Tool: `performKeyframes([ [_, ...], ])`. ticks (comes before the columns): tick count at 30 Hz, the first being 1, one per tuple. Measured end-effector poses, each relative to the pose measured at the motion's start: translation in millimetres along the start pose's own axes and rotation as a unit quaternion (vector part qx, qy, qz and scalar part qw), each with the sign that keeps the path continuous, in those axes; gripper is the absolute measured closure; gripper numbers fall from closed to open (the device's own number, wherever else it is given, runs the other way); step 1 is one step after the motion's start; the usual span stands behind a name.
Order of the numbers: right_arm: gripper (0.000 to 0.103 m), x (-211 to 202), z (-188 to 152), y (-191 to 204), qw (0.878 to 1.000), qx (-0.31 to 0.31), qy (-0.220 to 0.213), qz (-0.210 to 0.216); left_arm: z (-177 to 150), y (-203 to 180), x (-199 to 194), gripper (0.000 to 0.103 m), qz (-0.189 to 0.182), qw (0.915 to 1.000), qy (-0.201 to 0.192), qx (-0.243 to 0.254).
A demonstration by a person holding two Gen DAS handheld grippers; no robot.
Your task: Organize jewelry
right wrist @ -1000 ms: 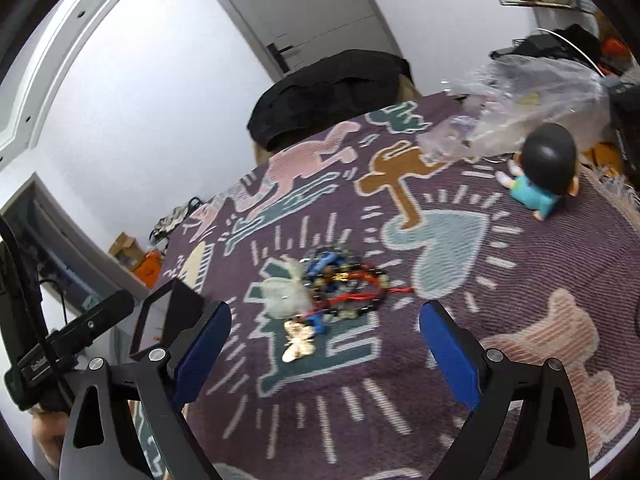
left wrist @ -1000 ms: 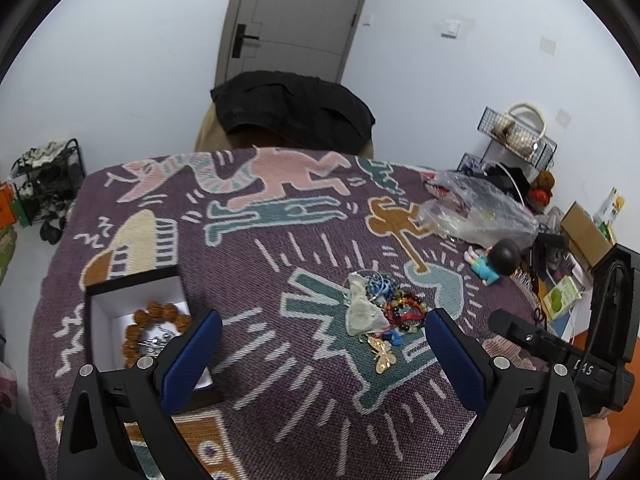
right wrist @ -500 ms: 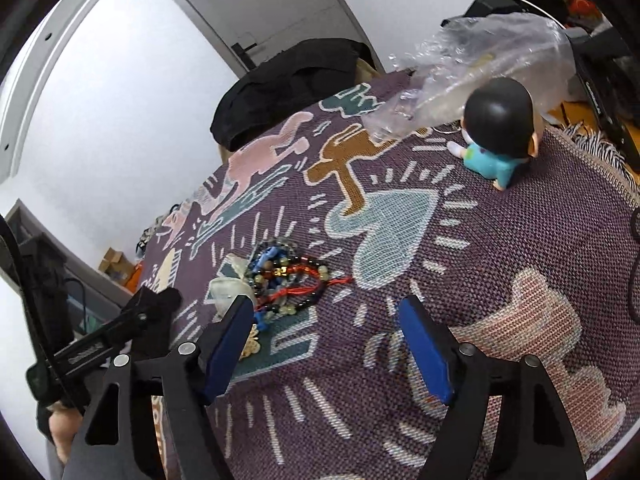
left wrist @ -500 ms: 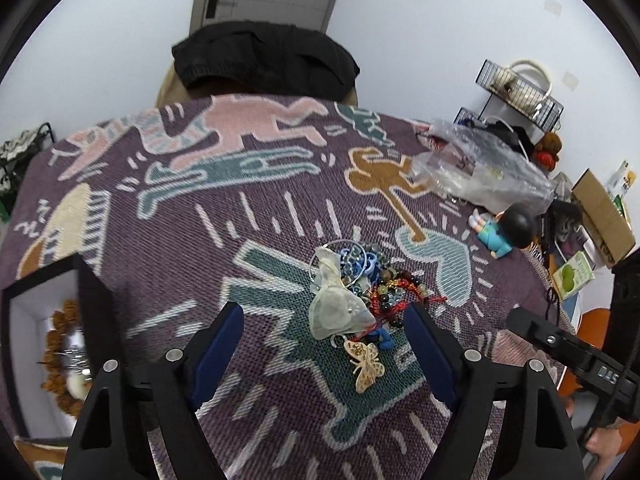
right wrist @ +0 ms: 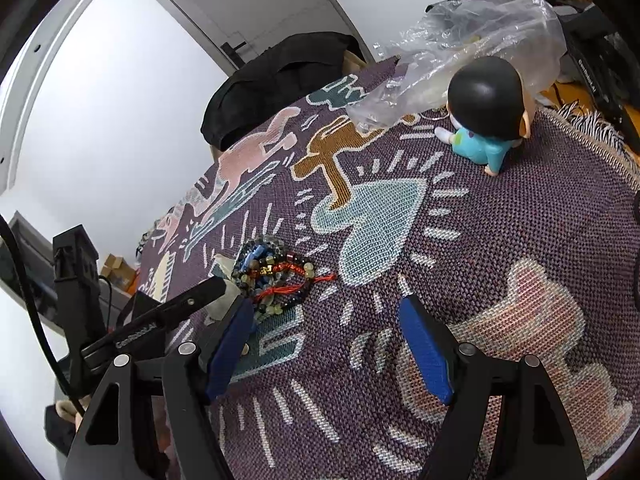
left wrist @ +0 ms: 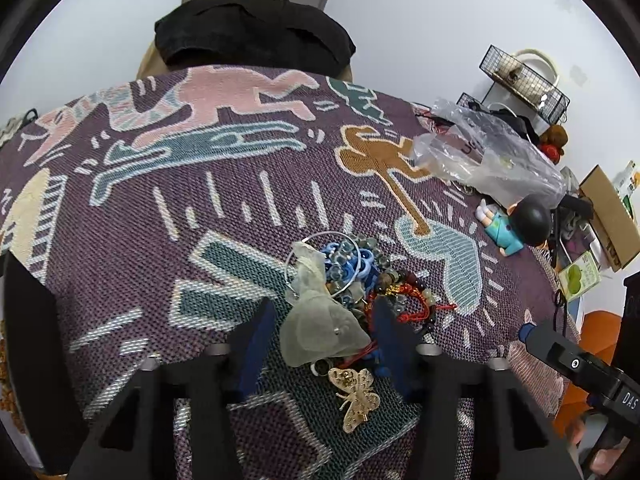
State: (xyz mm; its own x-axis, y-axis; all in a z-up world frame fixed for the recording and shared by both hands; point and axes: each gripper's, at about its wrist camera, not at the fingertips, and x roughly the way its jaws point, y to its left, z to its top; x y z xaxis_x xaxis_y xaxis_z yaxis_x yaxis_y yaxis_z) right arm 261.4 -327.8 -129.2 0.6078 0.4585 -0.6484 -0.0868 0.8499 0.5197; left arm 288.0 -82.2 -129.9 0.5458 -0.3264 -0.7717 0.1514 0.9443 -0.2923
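Note:
A pile of jewelry lies mid-table on the patterned cloth (left wrist: 132, 248): a translucent pouch (left wrist: 316, 332), blue rings (left wrist: 348, 260), beaded bracelets with red cord (left wrist: 404, 292) and a gold butterfly brooch (left wrist: 356, 396). My left gripper (left wrist: 323, 306) straddles the pouch, jaws closing, and a gap still shows at the left pad (left wrist: 254, 352). In the right wrist view the pile (right wrist: 272, 272) lies just beyond the left finger of my right gripper (right wrist: 326, 308). That gripper hangs open over bare cloth with nothing between its fingers.
A dark-walled box (left wrist: 28, 312) holding orange beads sits at the left edge. A doll in blue (left wrist: 516, 224) and a crumpled plastic bag (left wrist: 480, 156) lie at the far right. A black garment (left wrist: 252, 32) drapes a chair behind the table.
My left gripper has moved forward and down from beside the box to over the pile, and its jaws have narrowed around the pouch. The right gripper has dipped slightly and narrowed a little.

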Motion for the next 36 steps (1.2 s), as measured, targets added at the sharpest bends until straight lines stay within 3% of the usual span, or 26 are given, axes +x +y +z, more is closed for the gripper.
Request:
performKeyframes([
  [2,0.027,3,1,-1,1.000,0.004,0.004,0.004,0,0,3,0.090,-0.001,1.0000,0.007,0.001],
  [5,0.027,10,4,0,1.000,0.010,0.012,0.017,-1,2,-1,0.100,0.000,1.0000,-0.001,0.002],
  [9,0.031,23,10,10,0.999,-0.005,0.025,0.032,1,1,-16,0.102,-0.003,0.9998,-0.018,0.008],
  [11,0.041,31,13,15,0.999,-0.008,0.034,0.033,3,0,-24,0.103,-0.002,0.9996,-0.026,0.014],
  [18,0.056,45,26,20,0.999,-0.018,0.041,0.014,9,1,-46,0.103,-0.010,0.9986,-0.048,0.017],
  [26,0.067,68,37,33,0.993,-0.080,0.067,-0.045,14,8,-67,0.103,-0.007,0.9975,-0.069,0.016],
  [36,0.076,90,31,55,0.975,-0.163,0.079,-0.128,16,20,-85,0.103,0.000,0.9961,-0.088,0.012],
])
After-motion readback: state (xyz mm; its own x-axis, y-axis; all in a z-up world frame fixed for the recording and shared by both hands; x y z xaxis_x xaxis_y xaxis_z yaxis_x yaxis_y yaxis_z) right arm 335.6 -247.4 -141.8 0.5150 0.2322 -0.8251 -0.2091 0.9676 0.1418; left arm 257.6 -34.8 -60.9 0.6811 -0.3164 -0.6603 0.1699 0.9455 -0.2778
